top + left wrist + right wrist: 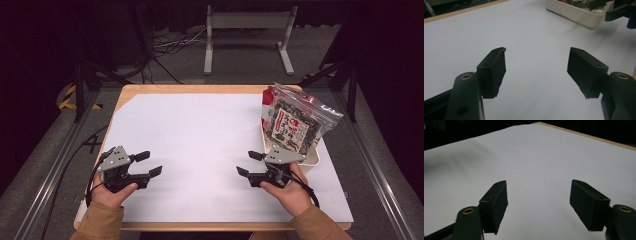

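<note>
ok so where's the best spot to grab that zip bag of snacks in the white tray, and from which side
Probably the clear top edge of the zip bag, where it rises out of the white tray near the table's far right. That flat strip stands free above the tray wall, so jaws can close across it. The right gripper, open and nearest, could come from above and the near side.

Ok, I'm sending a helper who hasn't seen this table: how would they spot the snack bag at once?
Start at the white sheet covering the table, then go to its far right corner beyond the right gripper. A shallow white tray sits there, and the bag stands tilted in it. It is a clear zip bag with a dark pack inside, printed in red and white.
</note>
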`<state>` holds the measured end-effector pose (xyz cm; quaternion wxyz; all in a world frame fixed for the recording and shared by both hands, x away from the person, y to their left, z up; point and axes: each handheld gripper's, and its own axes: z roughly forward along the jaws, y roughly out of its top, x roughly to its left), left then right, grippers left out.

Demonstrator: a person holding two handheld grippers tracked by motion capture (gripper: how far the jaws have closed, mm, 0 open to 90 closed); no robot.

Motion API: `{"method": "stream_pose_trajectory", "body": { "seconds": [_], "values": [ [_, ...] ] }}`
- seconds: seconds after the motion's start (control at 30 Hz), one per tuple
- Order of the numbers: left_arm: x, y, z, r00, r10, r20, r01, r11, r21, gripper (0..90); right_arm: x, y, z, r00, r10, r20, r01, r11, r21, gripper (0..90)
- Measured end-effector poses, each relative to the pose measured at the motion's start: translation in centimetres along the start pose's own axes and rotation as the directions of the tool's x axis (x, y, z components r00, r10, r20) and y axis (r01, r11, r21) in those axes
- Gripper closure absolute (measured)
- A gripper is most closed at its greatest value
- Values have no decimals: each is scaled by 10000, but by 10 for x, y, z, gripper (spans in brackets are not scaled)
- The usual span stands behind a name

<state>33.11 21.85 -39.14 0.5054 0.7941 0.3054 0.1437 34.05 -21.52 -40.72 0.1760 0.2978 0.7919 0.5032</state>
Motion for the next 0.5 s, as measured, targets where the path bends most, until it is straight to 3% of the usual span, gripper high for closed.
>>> {"method": "stream_pose_trajectory", "body": {
  "seconds": [0.2, 0.5],
  "values": [
    [2, -4, 5, 9999, 55, 100, -57, 9998, 179, 315, 2, -12, 15, 9998, 183, 98, -187, 9988, 451, 326],
    [3, -6, 7, 9999, -59, 159, 56, 9998, 183, 303, 3, -17, 17, 9993, -142, 332, 139, 9998, 107, 279]
  ]
}}
